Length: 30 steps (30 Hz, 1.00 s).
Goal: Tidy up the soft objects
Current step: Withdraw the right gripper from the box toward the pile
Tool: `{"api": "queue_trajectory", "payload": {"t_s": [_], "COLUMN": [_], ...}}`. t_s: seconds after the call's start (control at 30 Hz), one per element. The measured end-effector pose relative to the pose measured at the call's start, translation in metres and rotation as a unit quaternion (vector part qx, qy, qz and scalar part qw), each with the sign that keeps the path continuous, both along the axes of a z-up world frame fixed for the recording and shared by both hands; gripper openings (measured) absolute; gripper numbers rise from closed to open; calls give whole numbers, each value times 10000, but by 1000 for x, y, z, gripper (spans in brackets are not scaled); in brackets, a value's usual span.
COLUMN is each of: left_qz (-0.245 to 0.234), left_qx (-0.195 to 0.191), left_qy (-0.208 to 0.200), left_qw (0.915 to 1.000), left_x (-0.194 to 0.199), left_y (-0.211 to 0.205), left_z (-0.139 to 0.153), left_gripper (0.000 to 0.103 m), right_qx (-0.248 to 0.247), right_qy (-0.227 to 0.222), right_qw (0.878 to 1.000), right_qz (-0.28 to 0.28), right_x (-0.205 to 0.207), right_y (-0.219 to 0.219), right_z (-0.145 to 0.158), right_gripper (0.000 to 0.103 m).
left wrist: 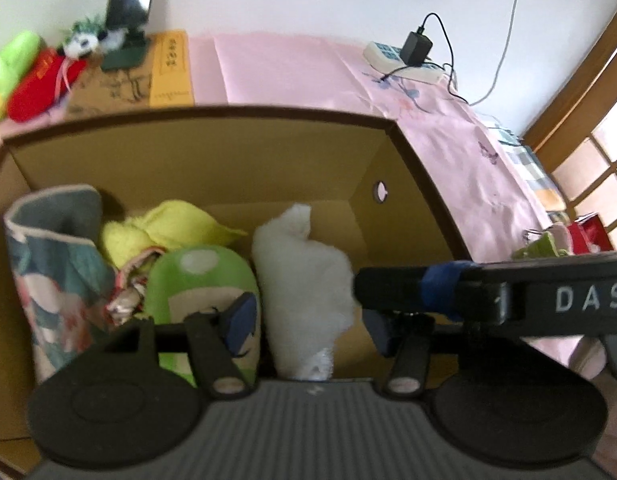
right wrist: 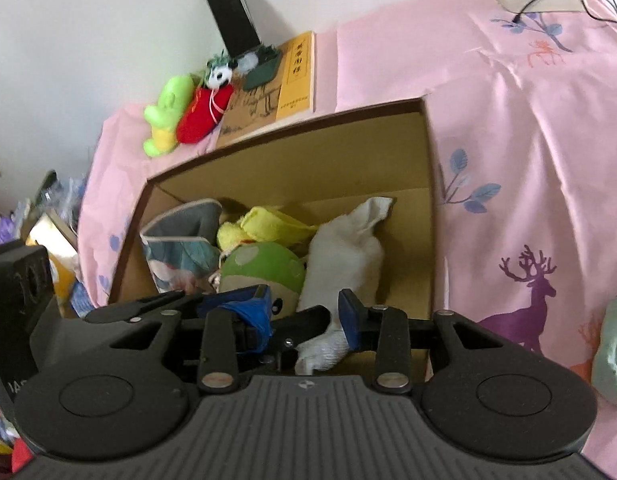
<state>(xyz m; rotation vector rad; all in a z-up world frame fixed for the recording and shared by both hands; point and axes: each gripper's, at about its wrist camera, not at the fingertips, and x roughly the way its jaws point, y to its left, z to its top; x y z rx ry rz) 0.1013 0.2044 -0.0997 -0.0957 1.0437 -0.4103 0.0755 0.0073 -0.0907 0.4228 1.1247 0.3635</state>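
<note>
Soft stuff mostly sits inside the cardboard box (left wrist: 236, 160), which rests on a pink cloth (right wrist: 528, 128) printed with deer and leaves. Box is open on top and pretty deep, with a small round hole in its right wall.

Inside, going left to right: a floral fabric pouch (left wrist: 56, 264) standing upright against the left wall, a yellow towel (left wrist: 168, 228) bunched behind, a green mushroom plush (left wrist: 204, 284) with white spots and a cartoon face in front of the towel, and a white fluffy plush (left wrist: 308, 280) standing tall just beside the mushroom, touching it.

Left gripper (left wrist: 308, 316) hangs over the near edge of the box with its jaws spread wide, the white plush sitting between the blue pads but not pinched. Right gripper (right wrist: 308, 310) is wide apart too, and the bottom end of the white plush pokes between its fingers; can't tell for sure if either pad touches it.

Further back near the wall: a brown and yellow book (right wrist: 276, 88) lying flat, a green frog plush (right wrist: 166, 114), a red plush (right wrist: 204, 116), and a tiny panda toy (right wrist: 219, 74) bunched together. A power strip (left wrist: 400, 62) with a black charger plugged in lies on the cloth on the right side.
</note>
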Motion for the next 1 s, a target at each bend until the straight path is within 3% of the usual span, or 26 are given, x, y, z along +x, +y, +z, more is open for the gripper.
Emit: {"api": "queue_trajectory", "payload": {"t_s": [0.23, 0.4, 0.8, 0.83, 0.87, 1.0], "left_qz": [373, 635, 1153, 1200, 1265, 1393], "left_qx": [615, 1216, 1729, 1748, 1794, 1955], "left_qy": [-335, -688, -996, -996, -997, -1241], "left_qw": [9968, 9882, 9731, 9722, 9705, 9628], "left_x": [-11, -24, -62, -64, -66, -80], "left_y": [-14, -29, -69, -72, -76, -93], "left_z": [24, 39, 62, 63, 65, 71], "left_gripper": [62, 66, 78, 85, 99, 100], "right_qx": [389, 480, 601, 605, 615, 553], "right_qy": [-130, -295, -547, -564, -583, -673], "right_qw": [9989, 9982, 9967, 9966, 9964, 9962], "right_qz": [-234, -224, -31, -35, -44, -69], "right_x": [-7, -17, -46, -48, -50, -59], "right_y": [-24, -38, -79, -84, -89, -107], "right_z": [10, 18, 31, 32, 33, 34], "right_gripper": [20, 21, 21, 21, 21, 21]}}
